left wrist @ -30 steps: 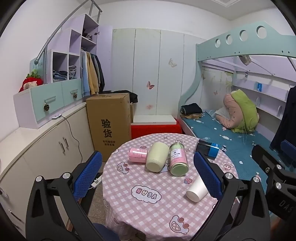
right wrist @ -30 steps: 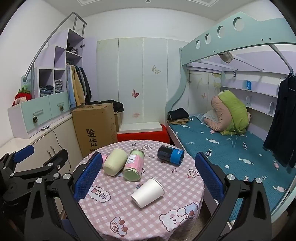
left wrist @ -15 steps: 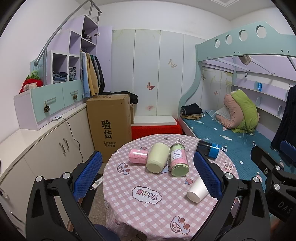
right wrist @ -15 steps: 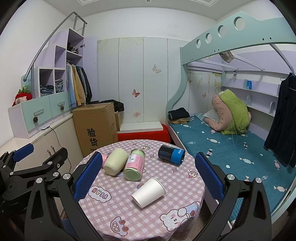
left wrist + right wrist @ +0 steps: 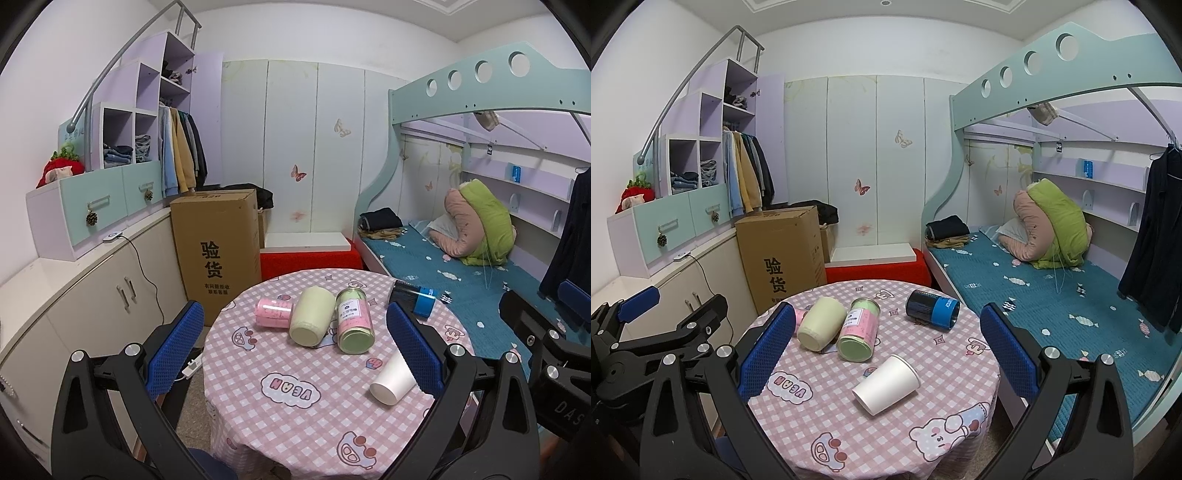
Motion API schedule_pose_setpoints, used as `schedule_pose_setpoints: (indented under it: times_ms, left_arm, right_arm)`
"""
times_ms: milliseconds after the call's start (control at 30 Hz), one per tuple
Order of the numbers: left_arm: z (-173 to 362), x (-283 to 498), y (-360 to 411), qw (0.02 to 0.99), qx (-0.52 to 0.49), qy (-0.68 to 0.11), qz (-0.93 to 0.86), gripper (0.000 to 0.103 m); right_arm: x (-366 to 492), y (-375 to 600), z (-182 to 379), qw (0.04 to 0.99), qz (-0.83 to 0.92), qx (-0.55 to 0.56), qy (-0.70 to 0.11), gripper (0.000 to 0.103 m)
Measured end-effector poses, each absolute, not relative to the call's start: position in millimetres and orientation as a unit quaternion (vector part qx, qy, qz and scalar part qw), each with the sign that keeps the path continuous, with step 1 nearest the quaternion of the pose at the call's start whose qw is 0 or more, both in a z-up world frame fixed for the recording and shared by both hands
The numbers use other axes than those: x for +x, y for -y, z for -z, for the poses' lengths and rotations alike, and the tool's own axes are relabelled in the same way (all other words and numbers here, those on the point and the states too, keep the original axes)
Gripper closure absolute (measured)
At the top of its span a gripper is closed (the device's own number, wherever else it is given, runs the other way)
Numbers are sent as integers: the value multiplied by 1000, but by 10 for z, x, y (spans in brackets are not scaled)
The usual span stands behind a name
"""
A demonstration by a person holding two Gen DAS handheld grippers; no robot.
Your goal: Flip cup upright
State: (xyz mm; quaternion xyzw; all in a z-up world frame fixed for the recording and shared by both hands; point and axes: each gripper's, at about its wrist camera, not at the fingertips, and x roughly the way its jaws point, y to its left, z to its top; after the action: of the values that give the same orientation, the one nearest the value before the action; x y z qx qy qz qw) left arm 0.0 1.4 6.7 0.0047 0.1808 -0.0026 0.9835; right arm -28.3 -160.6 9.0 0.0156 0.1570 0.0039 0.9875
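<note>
Bunk bed (image 5: 1052,295) and wardrobe (image 5: 857,158) are filling the back of the room, with a cardboard box (image 5: 216,251) standing by the cabinets. Nearer, a round table (image 5: 886,424) in a pink checked cloth is carrying five things, all lying on their sides. Toward its far edge, a cream cup (image 5: 309,316) and a green jar (image 5: 354,320) are lying side by side, touching or nearly so, with a pink can (image 5: 274,312) against the cream cup's left. A dark can (image 5: 932,308) with a blue band is lying apart near the far right edge. The paper cup (image 5: 886,384), white, is lying near the table's middle, toward the right edge, well apart from the rest.

The left gripper (image 5: 291,354) is hanging over the near left edge, fingers spread wide and gripping nothing. The right gripper (image 5: 886,354) is hanging over the near edge likewise, wide apart and empty, the paper cup showing between its fingers.
</note>
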Motion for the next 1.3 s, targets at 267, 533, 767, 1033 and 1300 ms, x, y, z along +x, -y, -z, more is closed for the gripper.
schedule_pose_setpoints:
  times_ms: [267, 533, 767, 1033, 1300]
  left_arm:
    - [-70, -2, -11, 983, 5, -181, 3, 4]
    - [-108, 11, -3, 983, 7, -181, 0, 4]
    - [-100, 7, -2, 984, 7, -180, 0, 4]
    - [-127, 23, 7, 984, 7, -180, 1, 4]
    - [-114, 11, -8, 984, 6, -179, 3, 4]
  right_arm:
    - [-306, 1622, -93, 987, -4, 16, -157, 6]
    - [-310, 1627, -102, 987, -7, 20, -157, 6]
    - [-304, 1647, -80, 987, -9, 20, -157, 6]
    - [-291, 1649, -59, 987, -12, 22, -161, 6]
    - [-262, 1655, -41, 986, -8, 22, -164, 6]
